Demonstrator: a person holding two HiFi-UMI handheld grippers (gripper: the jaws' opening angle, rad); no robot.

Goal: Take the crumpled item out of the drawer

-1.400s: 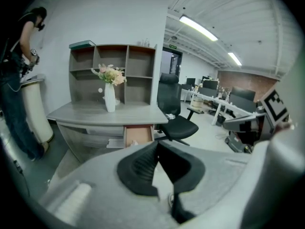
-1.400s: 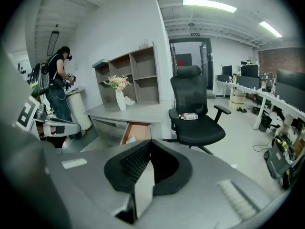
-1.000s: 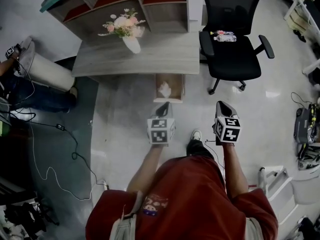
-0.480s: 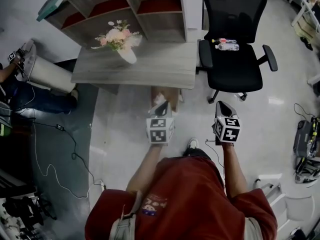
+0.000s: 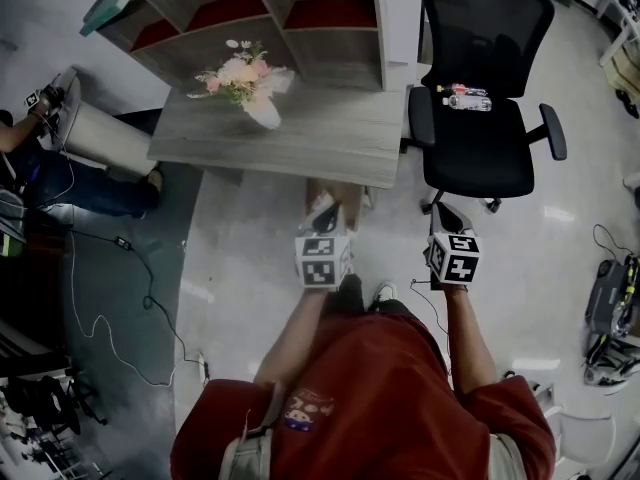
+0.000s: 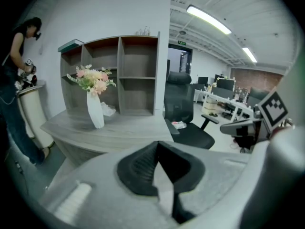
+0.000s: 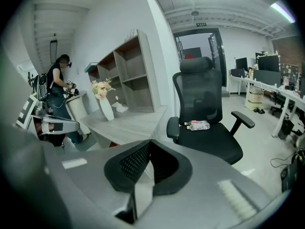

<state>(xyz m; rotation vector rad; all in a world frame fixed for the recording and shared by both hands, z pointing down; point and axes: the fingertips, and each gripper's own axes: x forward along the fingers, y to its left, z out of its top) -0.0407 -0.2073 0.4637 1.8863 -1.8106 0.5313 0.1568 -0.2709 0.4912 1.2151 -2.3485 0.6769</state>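
Note:
In the head view an open wooden drawer (image 5: 352,194) juts out from under the grey desk (image 5: 300,133), with a white crumpled item (image 5: 320,206) inside it. My left gripper (image 5: 327,221) hangs just at the drawer's near edge, above the crumpled item, jaws shut and empty. To its right, my right gripper (image 5: 446,214) hovers over bare floor, also shut and empty. In the left gripper view the jaws of the left gripper (image 6: 157,147) meet and its body hides the drawer. The right gripper view shows the right gripper (image 7: 150,143) with its jaws together.
A white vase of flowers (image 5: 258,96) stands on the desk before a shelf unit (image 5: 290,13). A black office chair (image 5: 485,138) with a plastic bottle (image 5: 468,98) stands to the right. A person (image 5: 40,168) is at the far left; cables (image 5: 110,308) trail over the floor.
The desk and drawer have come closer to both grippers. The left gripper's tip now reaches the drawer's near edge. Both stay shut.

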